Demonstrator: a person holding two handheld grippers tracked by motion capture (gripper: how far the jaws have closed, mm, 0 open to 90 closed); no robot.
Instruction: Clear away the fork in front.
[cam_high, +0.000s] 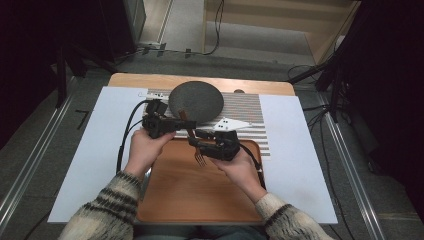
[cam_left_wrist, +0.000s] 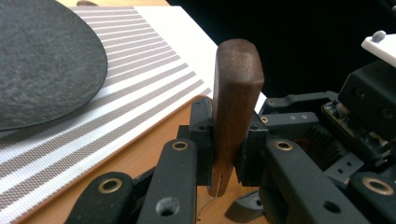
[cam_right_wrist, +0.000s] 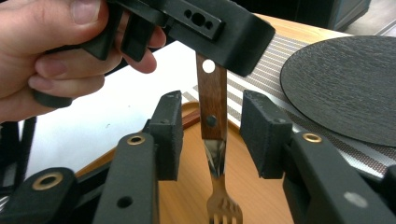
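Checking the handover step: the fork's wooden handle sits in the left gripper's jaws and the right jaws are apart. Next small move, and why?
Probably draw the right gripper back from the fork. In the left gripper view the left gripper has its pads pressed on the wooden handle, while the right gripper's pads stand clear on both sides. The fork hangs tines down over the tray, so the left can then carry it.

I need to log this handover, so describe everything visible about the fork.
The fork has a dark brown wooden handle with metal rivets and a silvery metal neck and tines. It hangs roughly upright, tines down, above the orange-brown tray. The left gripper clamps its handle between the fingers, the rounded handle end rising above them. The right gripper sits around the lower handle, its fingers standing apart from the wood on both sides.
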